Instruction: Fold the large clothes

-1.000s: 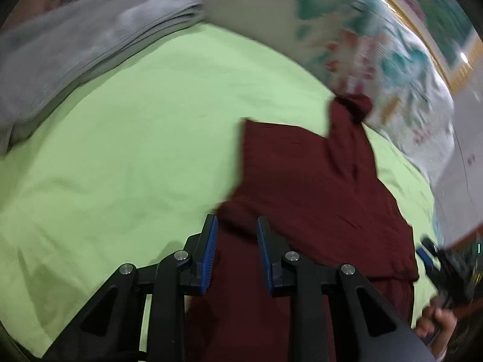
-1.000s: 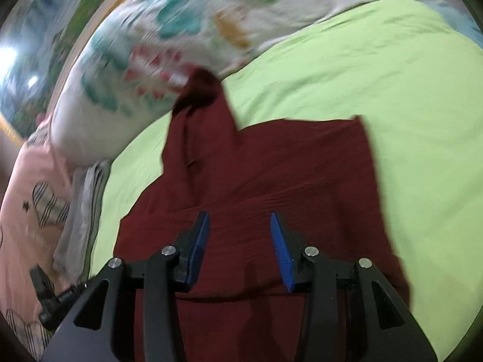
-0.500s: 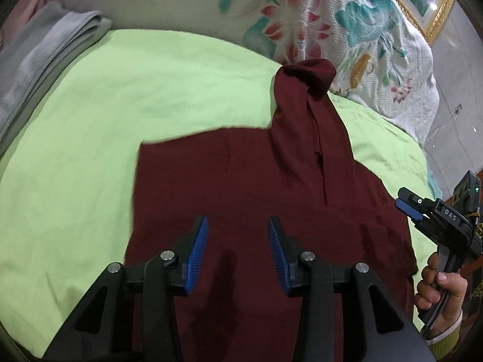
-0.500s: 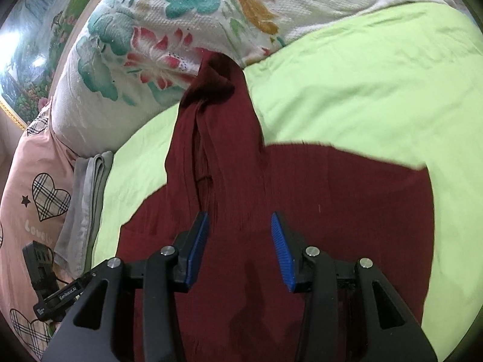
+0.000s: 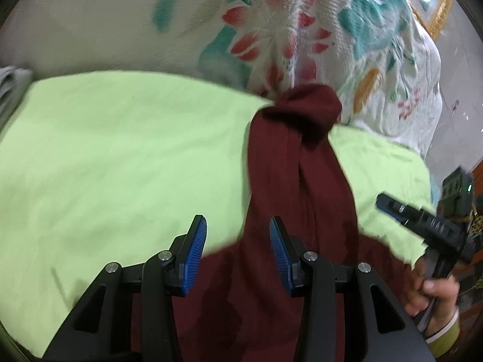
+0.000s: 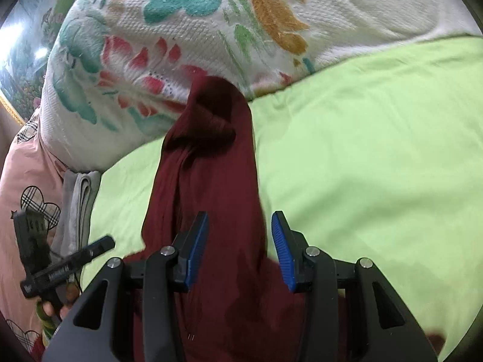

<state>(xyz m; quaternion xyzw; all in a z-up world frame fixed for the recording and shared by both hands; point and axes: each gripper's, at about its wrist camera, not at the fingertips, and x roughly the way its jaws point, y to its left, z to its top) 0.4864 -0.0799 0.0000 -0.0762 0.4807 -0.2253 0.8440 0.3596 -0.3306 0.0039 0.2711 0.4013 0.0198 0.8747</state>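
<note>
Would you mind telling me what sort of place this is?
Most likely a bedroom: a lime-green bedsheet covers a bed, a floral quilt is bunched at its far edge, and a pink heart-print pillow lies beside it.

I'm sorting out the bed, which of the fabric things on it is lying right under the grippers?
The dark red garment. The flowered blanket and folded grey cloth lie at the bed's far edge.

A dark red ribbed garment point(image 5: 289, 187) lies on the bed, its narrow end bunched against the pillow.
</note>
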